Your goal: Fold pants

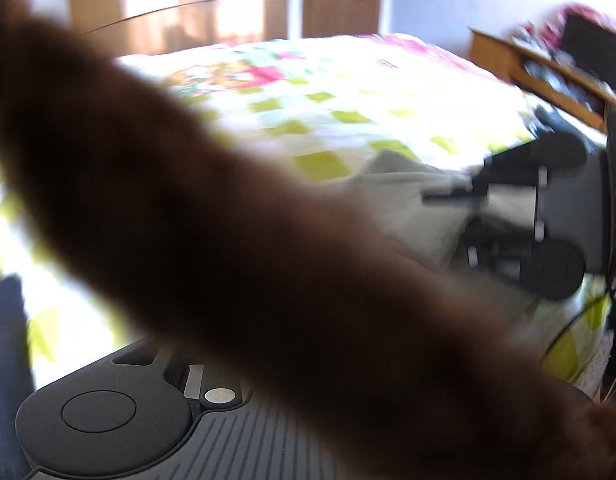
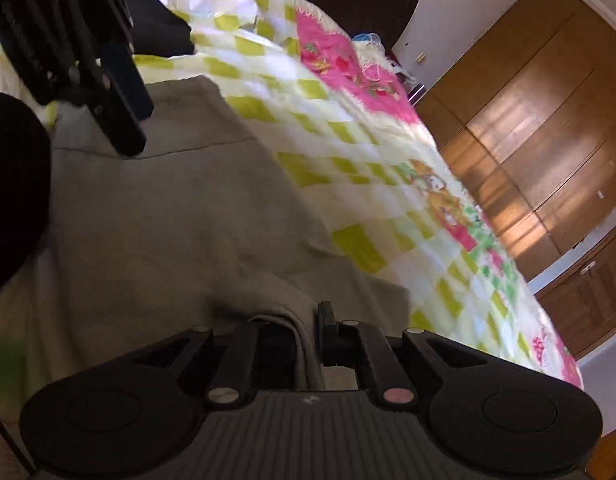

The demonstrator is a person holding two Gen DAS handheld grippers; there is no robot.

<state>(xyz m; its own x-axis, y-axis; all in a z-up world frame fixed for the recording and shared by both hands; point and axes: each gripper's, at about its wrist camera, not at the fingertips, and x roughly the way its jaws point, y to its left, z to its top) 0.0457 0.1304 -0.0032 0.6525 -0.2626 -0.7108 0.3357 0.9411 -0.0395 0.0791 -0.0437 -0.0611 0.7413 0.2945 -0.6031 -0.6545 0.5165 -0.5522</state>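
Note:
Grey-beige pants [image 2: 168, 216] lie spread on the bed. In the right wrist view my right gripper [image 2: 304, 334] is shut on a fold of the pants at their near edge. My left gripper [image 2: 126, 120] shows there at the upper left, fingers together and pointing down over the pants' far part; I cannot tell whether cloth is pinched. In the left wrist view a blurred brown cloth [image 1: 268, 248] covers the lens and hides my left fingers. Pants [image 1: 404, 196] and the right gripper [image 1: 448, 194] show at the right.
The bed has a white, lime-green and pink checked bedspread [image 2: 348, 128]. Wooden wardrobes [image 2: 540, 132] stand beyond it. A wooden shelf [image 1: 548, 76] with clutter is at the right. A dark item [image 2: 156, 20] lies on the bed behind the left gripper.

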